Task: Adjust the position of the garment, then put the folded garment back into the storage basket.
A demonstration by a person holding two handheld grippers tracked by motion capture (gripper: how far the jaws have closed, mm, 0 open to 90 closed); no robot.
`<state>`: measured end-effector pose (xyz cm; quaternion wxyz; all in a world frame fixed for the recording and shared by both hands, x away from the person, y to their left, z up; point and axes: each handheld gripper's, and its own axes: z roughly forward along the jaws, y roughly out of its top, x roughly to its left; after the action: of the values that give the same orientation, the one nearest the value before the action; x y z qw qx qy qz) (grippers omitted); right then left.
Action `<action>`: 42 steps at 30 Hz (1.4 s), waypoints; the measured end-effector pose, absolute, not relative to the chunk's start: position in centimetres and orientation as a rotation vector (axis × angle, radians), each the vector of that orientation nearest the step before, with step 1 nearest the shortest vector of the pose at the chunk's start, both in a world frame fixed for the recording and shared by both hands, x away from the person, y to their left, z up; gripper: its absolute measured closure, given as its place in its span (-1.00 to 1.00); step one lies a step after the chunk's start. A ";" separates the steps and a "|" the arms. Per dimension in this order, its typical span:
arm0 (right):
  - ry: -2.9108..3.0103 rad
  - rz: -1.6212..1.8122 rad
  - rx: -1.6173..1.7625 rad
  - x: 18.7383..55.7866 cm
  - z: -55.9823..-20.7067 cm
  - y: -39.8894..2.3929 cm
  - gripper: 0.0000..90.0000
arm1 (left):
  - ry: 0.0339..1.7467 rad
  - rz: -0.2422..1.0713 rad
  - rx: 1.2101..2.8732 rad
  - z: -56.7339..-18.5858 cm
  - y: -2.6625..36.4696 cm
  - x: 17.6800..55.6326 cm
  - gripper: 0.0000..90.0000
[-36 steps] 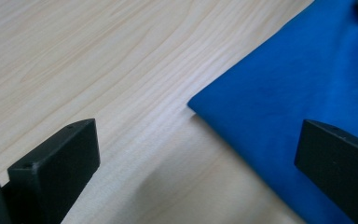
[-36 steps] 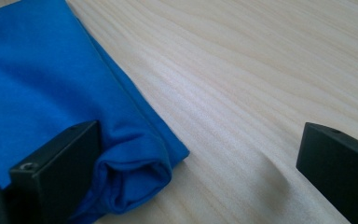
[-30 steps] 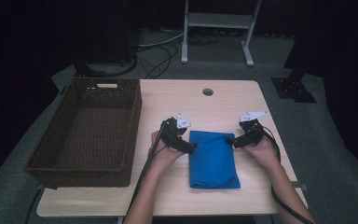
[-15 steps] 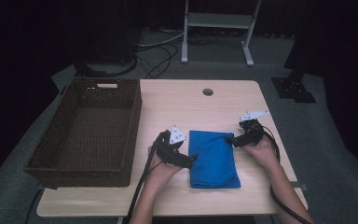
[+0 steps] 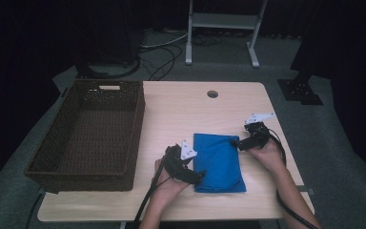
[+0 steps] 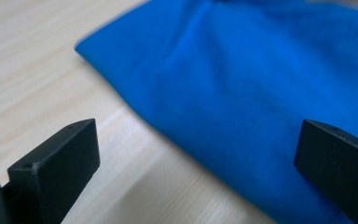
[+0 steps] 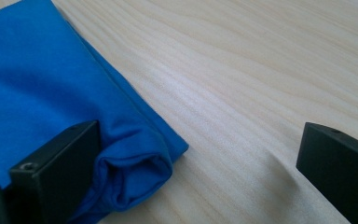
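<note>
While you flanked the folded blue cloth [image 5: 218, 161] on the table [image 5: 181, 107], left tool [image 5: 198, 176] and right tool [image 5: 238, 142] stood agape, seemingly ready to grip opposite edges.

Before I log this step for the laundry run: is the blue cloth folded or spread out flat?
Folded. The blue cloth lies as a compact rectangle on the table, and the right gripper view shows a doubled, rolled edge at its corner.

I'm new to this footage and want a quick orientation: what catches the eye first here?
The folded blue cloth stands out, lying on the pale wooden table near its front edge. The left gripper and right gripper sit at its near left and far right corners, jaws open. A large dark wicker basket stands on the table's left side.
</note>
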<state>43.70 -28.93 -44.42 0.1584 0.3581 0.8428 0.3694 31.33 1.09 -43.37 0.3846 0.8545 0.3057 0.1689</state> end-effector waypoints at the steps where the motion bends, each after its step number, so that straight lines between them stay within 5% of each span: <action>1: 2.410 1.052 1.020 43.7 -44.4 -28.9 -1.00 | 0.779 0.440 2.193 -43.5 1.0 31.3 -1.00; 21: 2.462 1.056 1.027 46.6 -44.3 -27.2 -1.00 | 0.879 0.524 2.221 -44.1 2.8 33.6 -1.00; 42: 2.467 1.086 1.057 46.8 -44.6 -27.4 -1.00 | 0.824 0.368 2.069 -43.0 3.6 30.5 -1.00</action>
<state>46.83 -27.41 -44.55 0.1228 0.3623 0.8456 0.3724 30.53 3.57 -43.02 0.4279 0.8285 0.3298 0.1472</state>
